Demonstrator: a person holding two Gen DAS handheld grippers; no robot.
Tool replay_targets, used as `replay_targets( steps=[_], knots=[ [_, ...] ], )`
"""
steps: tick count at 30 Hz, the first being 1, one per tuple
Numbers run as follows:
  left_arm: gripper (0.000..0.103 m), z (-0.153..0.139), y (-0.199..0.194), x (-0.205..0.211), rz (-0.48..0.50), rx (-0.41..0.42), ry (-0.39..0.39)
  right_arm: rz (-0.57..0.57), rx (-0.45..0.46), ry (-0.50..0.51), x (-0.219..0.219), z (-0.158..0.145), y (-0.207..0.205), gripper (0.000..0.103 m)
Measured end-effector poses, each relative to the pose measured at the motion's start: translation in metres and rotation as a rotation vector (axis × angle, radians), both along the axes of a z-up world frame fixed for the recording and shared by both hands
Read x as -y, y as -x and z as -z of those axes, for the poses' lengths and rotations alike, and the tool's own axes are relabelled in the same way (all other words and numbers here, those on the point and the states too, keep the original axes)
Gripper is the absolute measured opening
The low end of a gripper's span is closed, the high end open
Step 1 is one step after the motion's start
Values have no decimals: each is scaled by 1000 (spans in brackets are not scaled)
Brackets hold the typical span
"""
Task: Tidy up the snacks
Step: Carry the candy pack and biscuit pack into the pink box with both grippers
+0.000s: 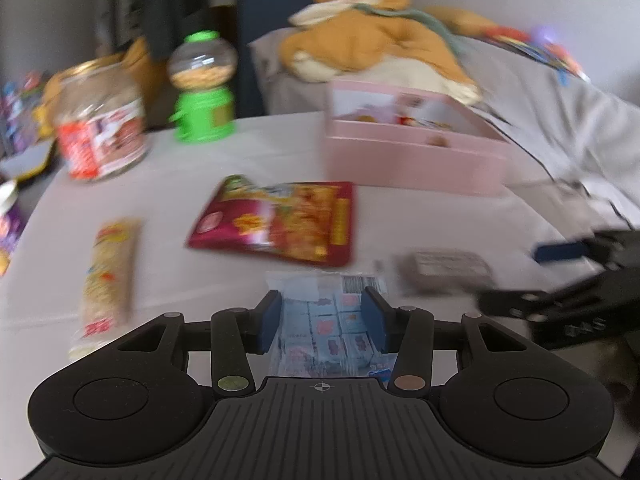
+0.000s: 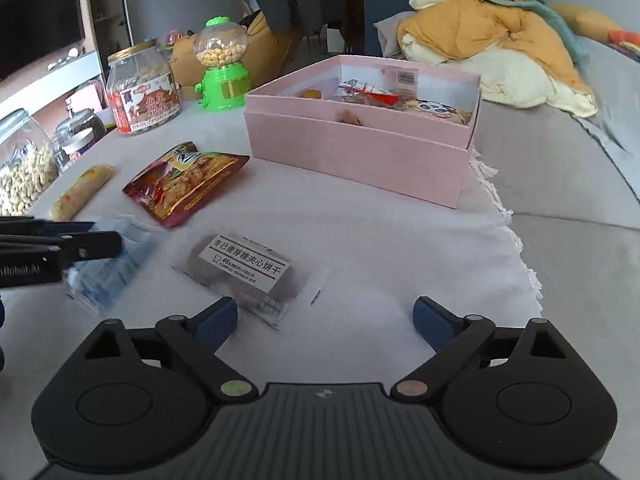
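Observation:
My left gripper [image 1: 324,322] is shut on a clear bag of small light-blue candy packets [image 1: 320,320]; it also shows in the right wrist view [image 2: 104,276], a little above the table. My right gripper [image 2: 324,320] is open and empty, just short of a grey biscuit pack with a white label [image 2: 244,270], seen blurred in the left wrist view [image 1: 444,272]. A red snack pouch [image 2: 184,184] and a long yellow snack bar [image 2: 80,192] lie on the white cloth. The pink box [image 2: 360,152] behind holds several snacks.
A green gumball dispenser [image 2: 220,64] and a labelled clear jar [image 2: 142,88] stand at the back left. Glass jars of peanuts [image 2: 24,168] stand at the left edge. Yellow and cream clothes [image 2: 492,36] lie on the grey sofa [image 2: 580,184] to the right.

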State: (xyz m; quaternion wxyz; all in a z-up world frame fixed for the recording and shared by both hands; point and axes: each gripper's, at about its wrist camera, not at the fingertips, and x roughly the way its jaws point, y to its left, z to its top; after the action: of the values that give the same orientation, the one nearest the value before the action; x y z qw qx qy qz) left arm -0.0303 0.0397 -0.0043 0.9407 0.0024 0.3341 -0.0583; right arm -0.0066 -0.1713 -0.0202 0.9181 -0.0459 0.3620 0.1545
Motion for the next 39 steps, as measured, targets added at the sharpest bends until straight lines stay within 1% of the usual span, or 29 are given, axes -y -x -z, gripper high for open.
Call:
replay_targets(
  steps=[2, 4, 5, 7, 9, 11, 12, 13, 15, 16, 17, 18, 19, 22, 24, 25, 26, 29, 31, 34, 35, 36, 37, 39],
  knots=[
    [50, 0, 4, 7, 40, 5, -20, -4, 7, 30, -6, 1, 1, 98],
    [51, -2, 7, 10, 40, -1, -26, -2, 10, 30, -7, 1, 2, 98],
    [50, -3, 9, 10, 24, 0, -32, -2, 8, 19, -5, 0, 3, 98],
    [50, -10, 15, 12, 2, 32, -42, 12, 8, -10, 1, -1, 3, 98],
    [50, -15, 17, 19, 24, 37, -53, 39, 5, -45, 9, -2, 2, 98],
    [50, -13, 15, 32, 60, 9, -113, 53, 0, -92, 16, -2, 0, 98],
    [50, -9, 14, 40, 85, -11, -146, 55, -4, -116, 20, -3, 0, 98],
    [51, -3, 12, 47, 110, -36, -163, 57, -5, -131, 22, -3, 0, 98],
    [67, 4, 13, 62, 138, -21, -230, 57, -6, -144, 24, -3, 0, 98],
    [71, 6, 12, 66, 146, -24, -244, 58, -5, -143, 24, -3, 0, 98],
    [79, 7, 11, 68, 155, -29, -240, 59, -4, -141, 23, -3, 0, 98],
    [82, 8, 9, 69, 161, -32, -225, 59, -4, -139, 23, -3, 0, 98],
    [82, 8, 8, 68, 161, -34, -214, 59, -4, -138, 22, -3, 0, 98],
    [78, 4, 9, 57, 127, -26, -174, 60, -4, -142, 22, -3, 0, 98],
    [74, 2, 7, 47, 66, -14, -175, 60, -5, -147, 23, -3, 0, 98],
    [74, 2, 7, 42, 36, -16, -176, 61, -5, -150, 23, -3, 0, 98],
    [77, 3, 5, 36, 12, -26, -170, 61, -5, -153, 23, -3, 0, 98],
    [78, 9, -3, 18, -31, -69, -97, 59, -6, -157, 24, -3, 0, 99],
    [79, 12, -3, 10, -35, -62, -43, 58, -6, -155, 23, -2, 0, 100],
    [78, 12, -2, 11, -24, -55, -49, 54, -5, -145, 22, -2, 0, 101],
    [76, 12, -1, 10, -18, -53, -49, 52, -5, -141, 21, -2, 0, 101],
    [71, 12, 3, 10, -8, -50, -48, 51, -5, -136, 20, -2, 0, 101],
    [68, 11, 6, 8, -6, -48, -45, 50, -5, -133, 20, -2, 0, 101],
    [66, 10, 15, 2, -32, -47, -29, 46, -8, -134, 21, -2, 0, 101]
  ],
)
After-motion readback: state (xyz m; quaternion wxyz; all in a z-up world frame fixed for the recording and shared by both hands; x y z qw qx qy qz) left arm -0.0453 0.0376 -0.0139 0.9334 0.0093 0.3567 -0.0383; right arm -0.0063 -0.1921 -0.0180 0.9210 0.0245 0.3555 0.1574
